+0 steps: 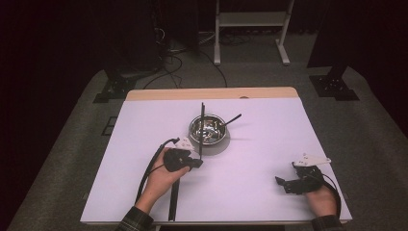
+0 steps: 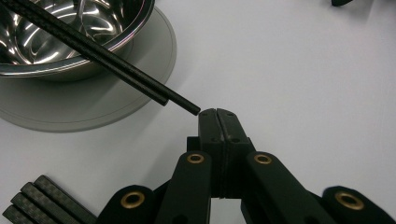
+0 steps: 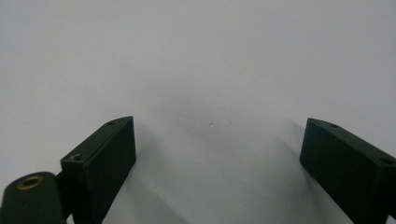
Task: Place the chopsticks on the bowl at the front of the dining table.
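Where chopsticks [image 2: 107,56] cross: steel bowl [image 2: 70,42].

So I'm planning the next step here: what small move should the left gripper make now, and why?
Probably open the left gripper and draw it back toward the black carbon-fibre chopsticks lying on the white table. Its jaws are shut with nothing between them, and one black chopstick already rests across the rim of the shiny steel bowl.
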{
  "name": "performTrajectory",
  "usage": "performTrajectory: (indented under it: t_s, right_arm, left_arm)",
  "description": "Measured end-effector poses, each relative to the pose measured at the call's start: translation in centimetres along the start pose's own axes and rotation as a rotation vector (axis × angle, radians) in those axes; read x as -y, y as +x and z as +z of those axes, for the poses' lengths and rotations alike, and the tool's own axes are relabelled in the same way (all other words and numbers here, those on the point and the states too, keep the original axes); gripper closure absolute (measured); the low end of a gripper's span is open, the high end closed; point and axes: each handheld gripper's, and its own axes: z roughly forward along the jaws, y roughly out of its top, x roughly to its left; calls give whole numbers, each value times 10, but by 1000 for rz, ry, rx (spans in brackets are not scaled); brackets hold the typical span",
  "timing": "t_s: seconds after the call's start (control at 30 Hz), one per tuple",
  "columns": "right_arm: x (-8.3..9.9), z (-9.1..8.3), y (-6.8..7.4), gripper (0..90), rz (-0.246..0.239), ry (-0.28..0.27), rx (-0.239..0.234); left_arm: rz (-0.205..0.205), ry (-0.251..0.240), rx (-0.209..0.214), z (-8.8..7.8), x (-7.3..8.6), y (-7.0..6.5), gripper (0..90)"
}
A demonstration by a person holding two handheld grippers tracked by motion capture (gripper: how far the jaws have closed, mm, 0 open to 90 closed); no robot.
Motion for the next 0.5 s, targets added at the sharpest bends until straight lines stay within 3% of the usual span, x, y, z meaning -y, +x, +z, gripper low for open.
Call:
performTrajectory:
  t_s: [0.5]
  right_arm:
    - [0, 0, 0, 91, -2, -1, 0]
  left_arm:
    - [-9, 2, -6, 3, -2, 8, 900]
